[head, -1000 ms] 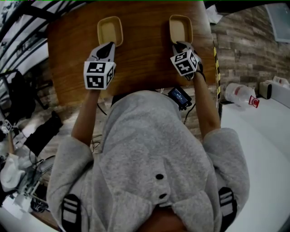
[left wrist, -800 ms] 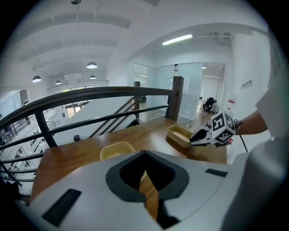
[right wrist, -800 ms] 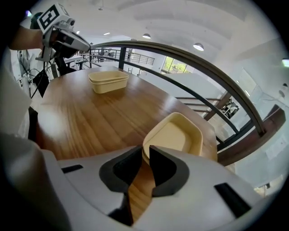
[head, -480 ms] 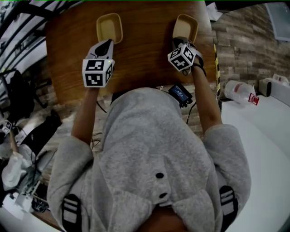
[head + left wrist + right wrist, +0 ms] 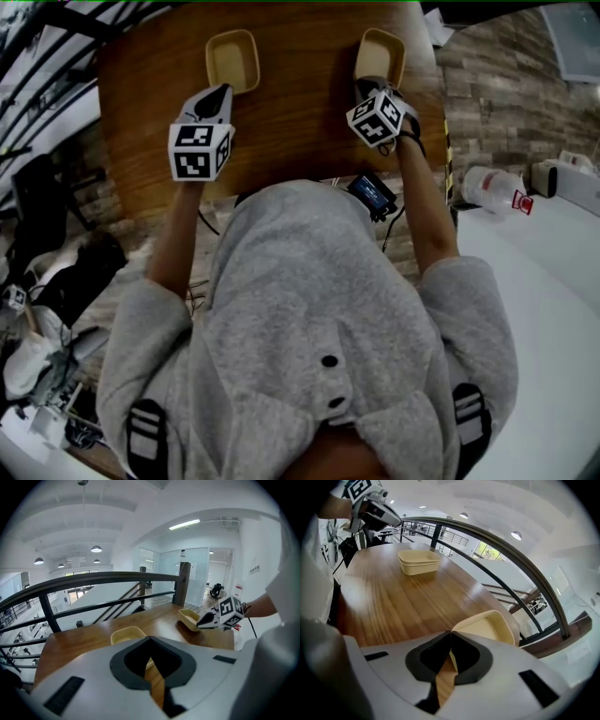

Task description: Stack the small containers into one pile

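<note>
Two cream containers stand at the far side of the wooden table (image 5: pixel 300 131). My left gripper (image 5: pixel 223 91) is shut and empty, its tips just short of the left container (image 5: pixel 232 61) and seen above its near rim in the right gripper view. From there that container (image 5: pixel 419 562) looks like two nested. My right gripper (image 5: pixel 367 86) has just been closing and is shut on the near rim of the right container (image 5: pixel 381 56), which lies askew. In the right gripper view, the cream rim (image 5: pixel 487 623) sits between the tips (image 5: pixel 451 634).
A dark railing (image 5: pixel 93 581) runs along the table's far edge, with a drop behind it. A phone-like device (image 5: pixel 372 197) hangs at the person's waist. A white surface with a plastic bottle (image 5: pixel 497 195) lies to the right.
The right gripper rolled and closed on the right container's rim; that container turned askew and shifted slightly right. The left gripper drifted a little along the table, still shut.
</note>
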